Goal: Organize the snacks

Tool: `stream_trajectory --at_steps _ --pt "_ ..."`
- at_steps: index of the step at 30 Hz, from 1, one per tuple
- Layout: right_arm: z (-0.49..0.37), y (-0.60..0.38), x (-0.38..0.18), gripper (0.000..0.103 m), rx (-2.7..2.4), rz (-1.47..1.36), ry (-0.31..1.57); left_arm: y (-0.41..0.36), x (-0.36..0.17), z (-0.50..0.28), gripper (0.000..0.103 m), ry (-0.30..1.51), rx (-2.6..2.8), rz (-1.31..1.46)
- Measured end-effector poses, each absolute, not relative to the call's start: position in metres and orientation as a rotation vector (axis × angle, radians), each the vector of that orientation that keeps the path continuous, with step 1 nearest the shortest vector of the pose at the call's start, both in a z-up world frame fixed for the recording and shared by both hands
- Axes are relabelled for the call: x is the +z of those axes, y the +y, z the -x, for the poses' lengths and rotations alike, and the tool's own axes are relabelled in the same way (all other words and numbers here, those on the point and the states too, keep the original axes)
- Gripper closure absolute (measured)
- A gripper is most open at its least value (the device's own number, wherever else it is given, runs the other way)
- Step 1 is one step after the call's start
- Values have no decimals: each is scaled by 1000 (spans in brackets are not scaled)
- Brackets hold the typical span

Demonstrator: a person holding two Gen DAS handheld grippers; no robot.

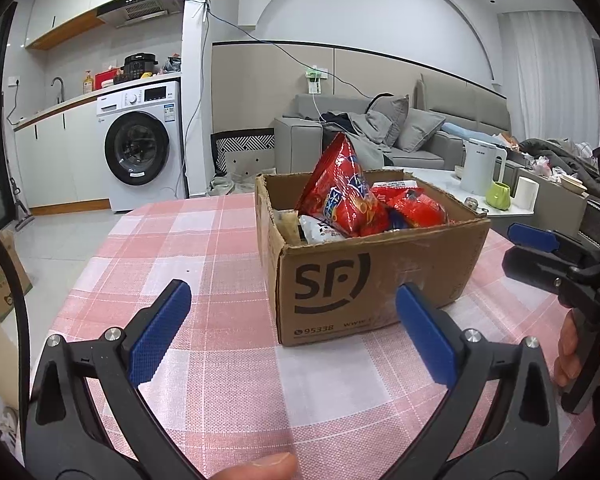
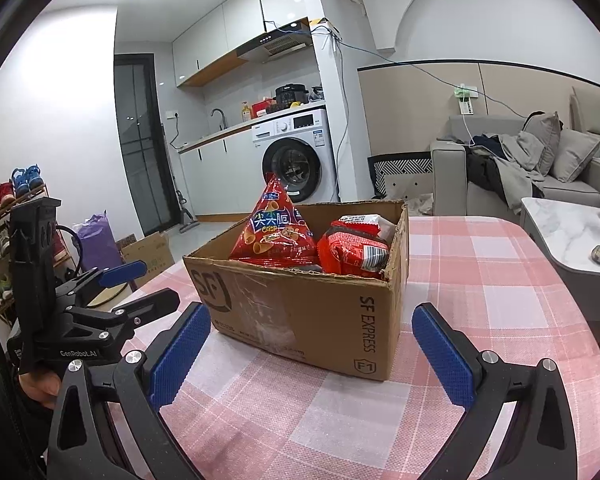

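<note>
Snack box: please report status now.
Left gripper open, empty. Right gripper open, empty. Both short of box; red snack bags inside, tallest sticking up. Nothing in the way.

Left gripper (image 1: 293,330) and right gripper (image 2: 307,350) are both held level, jaws spread wide, empty, each gripped by a hand (image 1: 576,354).

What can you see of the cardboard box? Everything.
The cardboard box is brown corrugated card, printed with a black SF logo and "SF EXPRESS", with clear tape on one side. It sits upright and open-topped on the pink checked tablecloth, its rim ragged. Red snack bags stick out of it. Neither gripper touches it.
</note>
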State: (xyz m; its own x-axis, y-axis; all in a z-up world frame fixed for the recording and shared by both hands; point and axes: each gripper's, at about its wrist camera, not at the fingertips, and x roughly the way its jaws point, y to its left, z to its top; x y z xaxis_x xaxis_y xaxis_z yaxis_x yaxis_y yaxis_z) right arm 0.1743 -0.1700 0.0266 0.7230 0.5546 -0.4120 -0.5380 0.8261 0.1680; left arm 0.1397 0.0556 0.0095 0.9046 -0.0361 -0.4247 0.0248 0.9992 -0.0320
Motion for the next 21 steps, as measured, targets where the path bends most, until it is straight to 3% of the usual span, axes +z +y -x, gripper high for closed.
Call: stream_trajectory --at_steps 21 --pt "-173 -174 26 0 590 -50 452 56 8 -137 1 428 -27 30"
